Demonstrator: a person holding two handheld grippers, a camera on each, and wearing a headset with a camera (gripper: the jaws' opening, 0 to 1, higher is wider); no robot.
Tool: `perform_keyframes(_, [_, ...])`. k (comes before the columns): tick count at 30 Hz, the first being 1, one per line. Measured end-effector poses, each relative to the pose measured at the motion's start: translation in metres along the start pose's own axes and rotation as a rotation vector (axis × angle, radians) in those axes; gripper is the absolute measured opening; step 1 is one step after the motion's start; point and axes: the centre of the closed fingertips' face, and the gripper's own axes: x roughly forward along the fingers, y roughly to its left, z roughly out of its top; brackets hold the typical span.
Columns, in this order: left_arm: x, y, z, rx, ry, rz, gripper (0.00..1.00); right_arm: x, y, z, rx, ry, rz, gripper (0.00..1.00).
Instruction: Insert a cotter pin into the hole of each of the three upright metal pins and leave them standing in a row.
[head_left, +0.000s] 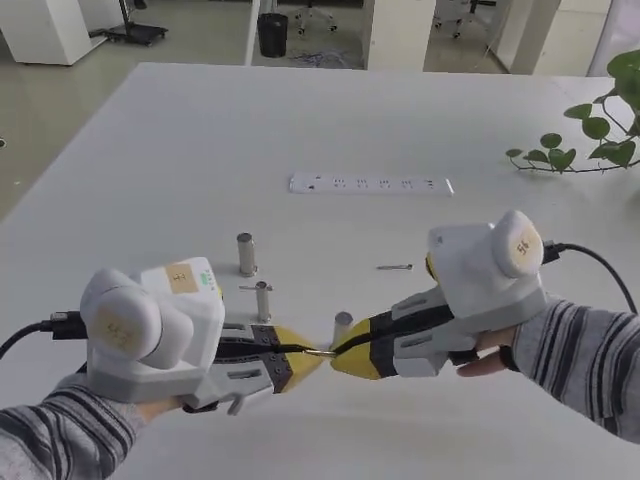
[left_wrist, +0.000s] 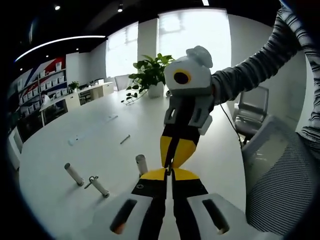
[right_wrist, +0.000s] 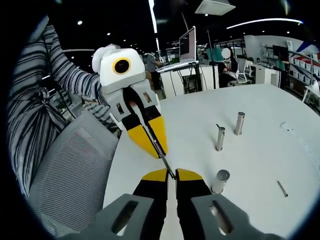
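Currently: cotter pin (head_left: 321, 352) bridged between left gripper (head_left: 298, 362) and right gripper (head_left: 347, 358), tip to tip, just above the worktop (head_left: 420, 420) on the near side. Both sets of fingers are pinched fully together on it, one at each end; no gap shows in either gripper view. Reads as a regrip or handover ahead of insertion.

Targets:
- Near metal pin (head_left: 343, 325) stands just beyond the fingertips, with no cotter seen in it.
- Middle metal pin (head_left: 263, 300), to its left and farther off, carries a fitted cotter pin (head_left: 250, 288) across its upper part.
- Far metal pin (head_left: 246, 253) stands behind that, also with no cotter seen.
- Spare cotter pin (head_left: 395, 267) lies flat to the right, well apart from the uprights.

To do the step well:
- One gripper should end up holding the cotter pin by its looped end alone, straight legs free and projecting. Which end is which I cannot tell here.
- The other should release only once that grip is firm.
- Then bring the legs level with the cross-hole of the near metal pin and push straight and lightly; the upright looks easy to topple.
- The freed gripper could steady it from the opposite side.
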Motion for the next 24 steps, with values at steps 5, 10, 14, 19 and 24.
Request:
perform_keyframes(5, [0.002,0.004,-0.009,0.012,0.031,0.019,0.0,0.003,0.004,-0.002,-0.083,0.053,0.003,0.0])
perform_keyframes(10, [0.002,0.007,-0.01,0.007,0.037,0.028,0.0,0.004,0.007,-0.004,-0.129,0.085,0.011,0.0])
perform_keyframes(14, [0.004,0.01,-0.009,-0.017,0.025,0.043,0.0,0.002,0.005,-0.006,-0.145,0.096,-0.002,0.0])
perform_keyframes(19, [0.009,0.011,-0.011,-0.029,0.026,0.059,0.0,-0.003,-0.001,-0.011,-0.176,0.133,-0.029,0.0])
perform_keyframes(24, [0.012,0.014,-0.009,-0.06,0.003,0.081,0.05,-0.012,-0.01,-0.017,-0.168,0.147,-0.06,0.0])
